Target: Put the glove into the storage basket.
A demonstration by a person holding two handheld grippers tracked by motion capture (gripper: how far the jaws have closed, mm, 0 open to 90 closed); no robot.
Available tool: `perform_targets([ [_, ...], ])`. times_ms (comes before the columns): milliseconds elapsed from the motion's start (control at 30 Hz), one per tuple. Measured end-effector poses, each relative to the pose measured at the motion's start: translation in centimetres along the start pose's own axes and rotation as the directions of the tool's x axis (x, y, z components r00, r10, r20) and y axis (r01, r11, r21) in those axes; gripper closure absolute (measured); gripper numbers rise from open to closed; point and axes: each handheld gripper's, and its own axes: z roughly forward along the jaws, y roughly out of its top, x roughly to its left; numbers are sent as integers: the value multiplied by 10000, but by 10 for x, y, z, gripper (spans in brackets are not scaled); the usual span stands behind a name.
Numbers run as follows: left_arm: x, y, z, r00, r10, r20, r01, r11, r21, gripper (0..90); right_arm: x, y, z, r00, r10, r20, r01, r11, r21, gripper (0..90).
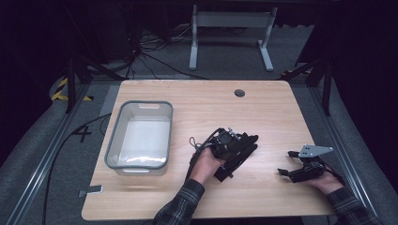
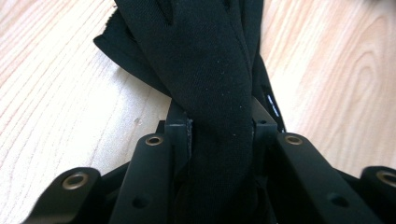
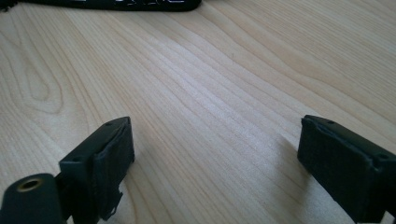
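Left gripper (image 1: 237, 157), centre of the high view: clamped on black cloth (image 2: 205, 70) lying on the table (image 1: 263, 108). Right gripper (image 1: 293, 164), lower right: wide apart, holding nothing. Grey tub (image 1: 115, 140) at left.

My right hand-held gripper (image 3: 215, 163) sits low over the desk (image 3: 205, 88), jaws spread wide with bare pale wood grain between them. Both pads are black; the left one (image 3: 114, 154) looks frayed at its lower edge. A dark fabric edge (image 3: 116, 3) lies far off.
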Motion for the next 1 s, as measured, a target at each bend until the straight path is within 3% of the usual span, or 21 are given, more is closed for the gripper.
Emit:
perform_targets([
  [200,-4,2,-12,9999,-99,43,100,9998,-166,706,0,0,0,10000,-6,-35,6,10000,7,108],
  [433,-4,2,-36,9993,-279,-231,266,9980,-565,706,0,0,0,10000,-15,-38,15,10000,8,108],
  [800,7,1,-76,9960,-675,-578,620,9938,-922,706,0,0,0,10000,-11,-37,11,10000,7,108],
  [1000,17,-5,-102,9909,-953,-953,855,9911,-1022,706,0,0,0,10000,-11,-36,11,10000,7,108],
])
